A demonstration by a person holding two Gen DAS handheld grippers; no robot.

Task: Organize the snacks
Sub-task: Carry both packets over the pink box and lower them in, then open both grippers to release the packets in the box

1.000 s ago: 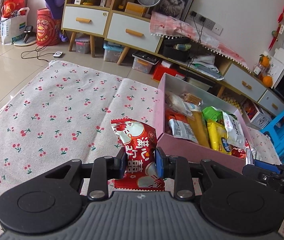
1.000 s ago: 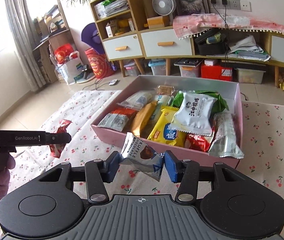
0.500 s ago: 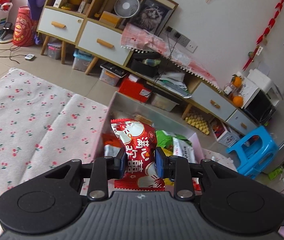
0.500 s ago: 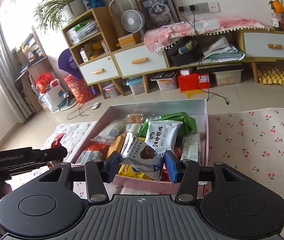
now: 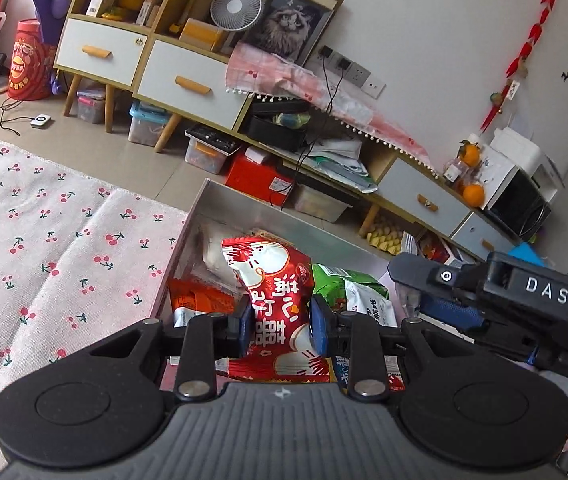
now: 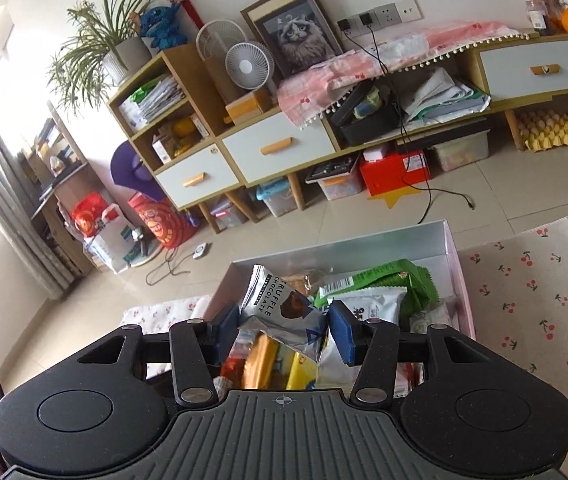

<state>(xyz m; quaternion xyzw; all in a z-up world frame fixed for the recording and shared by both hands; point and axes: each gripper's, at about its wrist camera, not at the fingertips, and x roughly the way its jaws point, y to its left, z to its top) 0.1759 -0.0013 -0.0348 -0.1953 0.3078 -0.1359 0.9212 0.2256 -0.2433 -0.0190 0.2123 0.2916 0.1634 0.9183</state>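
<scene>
A red snack packet [image 5: 276, 312] is clamped upright between the blue pads of the left gripper [image 5: 279, 320], and it is carried above the open pink box [image 5: 172, 276], just inside the box's left wall. A silver truffle-chocolate packet [image 6: 280, 312] is pinched, tilted, in the right gripper [image 6: 284, 330], which is held over the same box [image 6: 457, 276] near its front. In the left wrist view the right gripper [image 5: 483, 296] is seen close at the right — the two tools are nearly side by side over the box.

The box is crowded: an orange packet [image 5: 200, 304], a green bag [image 6: 399, 280] and a white packet [image 6: 375, 308] are packed against one another, and bare silver wall is left only along the far edge. To the left of the box a broad stretch of cherry-print cloth [image 5: 44, 240] lies uncovered; more cloth [image 6: 543, 280] is seen beyond the right wall. Past the far rim, tiled floor [image 6: 363, 224] runs to the low cabinet [image 6: 280, 148].
</scene>
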